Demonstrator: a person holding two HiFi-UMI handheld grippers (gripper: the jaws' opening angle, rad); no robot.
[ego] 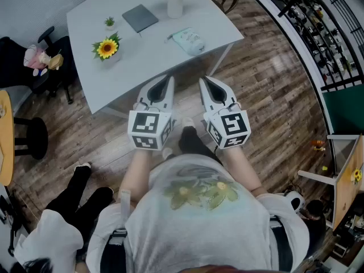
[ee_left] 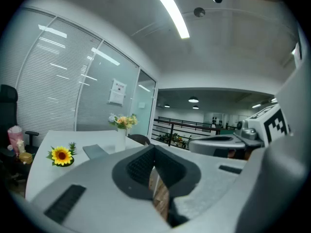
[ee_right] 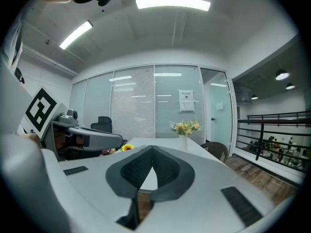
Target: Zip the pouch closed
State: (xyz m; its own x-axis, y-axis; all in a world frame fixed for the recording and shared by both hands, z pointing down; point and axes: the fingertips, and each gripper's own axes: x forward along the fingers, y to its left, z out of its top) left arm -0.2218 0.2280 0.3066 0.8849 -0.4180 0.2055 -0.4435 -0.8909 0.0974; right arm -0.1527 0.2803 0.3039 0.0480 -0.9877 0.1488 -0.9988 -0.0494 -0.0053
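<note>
Pale mint fabric pouch [ego: 189,40] lay near the right front edge of the white rectangular worktop [ego: 91,30], well apart from both my claws. I held my left claw [ego: 168,81] and right claw [ego: 205,83] side by side, short of the worktop, each pressed together on nothing, presumably because no reach had begun yet. Its zip was too small to make out, and neither claw's own view showed the pouch.

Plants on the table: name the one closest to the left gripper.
The sunflower, the low yellow bloom, is closest to the left gripper; the small green plant sits beyond it, and the white vase stands farther back.
</note>
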